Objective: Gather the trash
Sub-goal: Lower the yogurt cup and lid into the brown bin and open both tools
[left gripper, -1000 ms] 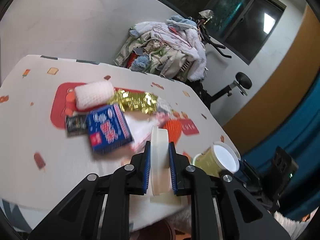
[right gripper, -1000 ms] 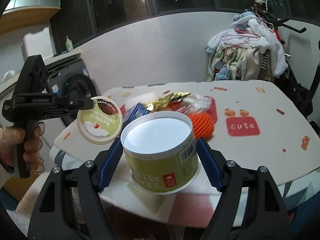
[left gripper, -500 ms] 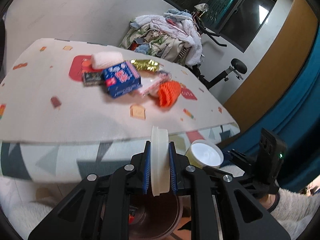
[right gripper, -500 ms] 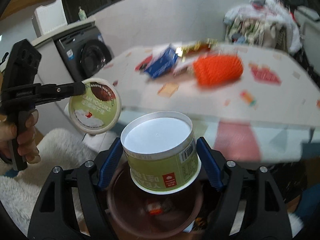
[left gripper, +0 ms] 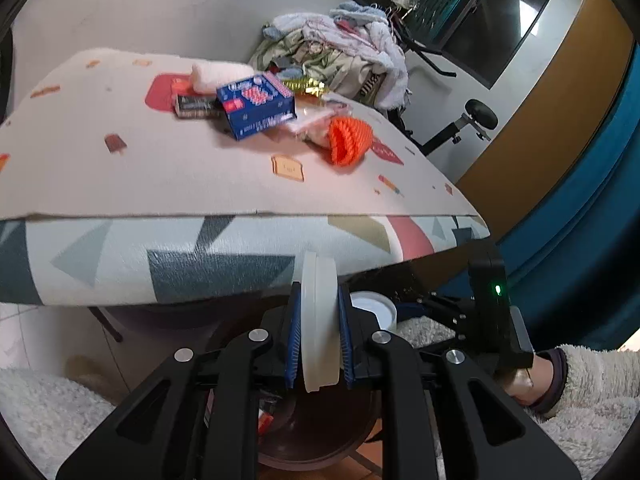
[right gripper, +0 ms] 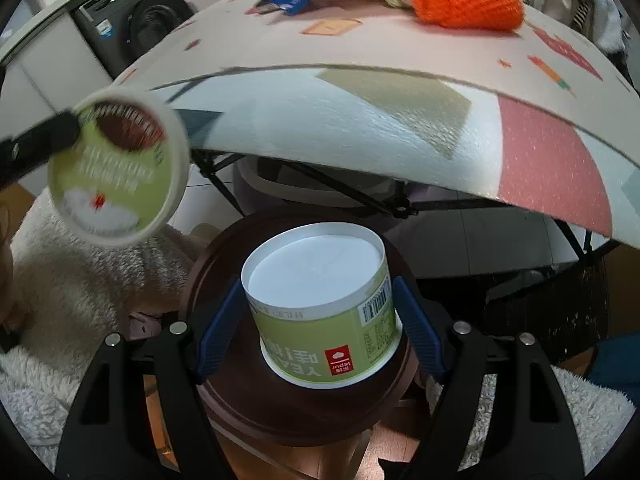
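Brown bin [right gripper: 224, 360] mostly hidden in both views: in the right wrist view the green yogurt tub [right gripper: 320, 308] and gripper frame cover its middle; in the left wrist view only a slice of its bowl [left gripper: 320, 432] shows between the black arms, with a red-and-white scrap inside, too small to identify. Right gripper [right gripper: 318, 320] clamped on the tub from both sides, blue pads against its wall, held upside down with its white base toward the camera, directly above the bin's mouth. In the left wrist view only the tub's white end [left gripper: 372, 306] shows, just right of the pads. Left gripper [left gripper: 318, 340] closed narrow on the tub's lid [left gripper: 318, 328], seen edge-on as a white disc between blue pads; from the right wrist view the lid [right gripper: 116, 168] shows its green printed face, blurred, text unreadable, beside and above the bin, below the surface edge [right gripper: 360, 72]. Left gripper there cut off by the frame, only a black finger [right gripper: 40, 140] visible. On the surface [left gripper: 160, 168]: blue carton [left gripper: 256, 104], orange mesh [left gripper: 350, 140], a dark packet [left gripper: 196, 106], a white foam net [left gripper: 216, 74], gold foil [left gripper: 304, 86] partly hidden behind the carton. Fleecy sleeve [left gripper: 592, 380] at right, cut off.
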The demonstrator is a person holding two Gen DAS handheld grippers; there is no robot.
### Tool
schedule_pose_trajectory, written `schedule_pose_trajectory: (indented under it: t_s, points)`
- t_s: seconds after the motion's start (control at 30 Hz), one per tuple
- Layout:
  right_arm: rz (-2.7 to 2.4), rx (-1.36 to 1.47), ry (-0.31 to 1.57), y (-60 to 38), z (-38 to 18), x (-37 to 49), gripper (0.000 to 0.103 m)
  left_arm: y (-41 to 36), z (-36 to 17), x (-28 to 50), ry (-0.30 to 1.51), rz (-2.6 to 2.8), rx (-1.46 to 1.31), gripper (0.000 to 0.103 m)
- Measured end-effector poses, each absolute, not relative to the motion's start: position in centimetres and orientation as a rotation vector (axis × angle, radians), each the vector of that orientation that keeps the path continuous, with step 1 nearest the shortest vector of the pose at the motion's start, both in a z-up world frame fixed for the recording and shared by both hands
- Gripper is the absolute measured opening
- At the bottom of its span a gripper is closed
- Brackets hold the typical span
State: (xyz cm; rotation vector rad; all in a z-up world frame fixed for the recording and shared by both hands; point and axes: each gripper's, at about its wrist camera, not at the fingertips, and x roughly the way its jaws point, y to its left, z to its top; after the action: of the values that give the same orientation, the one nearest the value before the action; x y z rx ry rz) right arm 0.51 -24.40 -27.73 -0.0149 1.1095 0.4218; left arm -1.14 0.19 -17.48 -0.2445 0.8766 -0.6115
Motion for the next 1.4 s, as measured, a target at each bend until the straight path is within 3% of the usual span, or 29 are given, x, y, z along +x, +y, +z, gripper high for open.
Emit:
schedule_pose_trajectory:
  t_s: [0.7, 0.87, 1.03, 1.3, 1.4]
  points:
    - [0.404, 0.051, 1.111, -26.1, -27.9, 0.7, 0.076, -0.5, -18.4, -0.7, 0.903, -0.617, -0.229, 0.017]
    - [0.405, 0.053, 1.098, -26.1, -27.6, 0.7, 0.085, -0.6, -18.5, -0.7, 0.902, -0.614, -0.221, 0.017]
    - [0.390, 0.036, 1.019, -26.1, -26.1, 0.0, 0.086, -0.8, -18.7, -0.6, 0.910, -0.617, -0.205, 0.017]
    - [0.260, -0.006, 0.766, -27.6, -22.1, -1.5, 0.095, -1.6, -19.0, -0.6, 0.927, -0.620, -0.165, 0.017]
    - [0.238, 0.002, 0.763, -28.1, -22.1, -1.1, 0.096, -2.1, -19.1, -0.6, 0.933, -0.628, -0.143, 0.017]
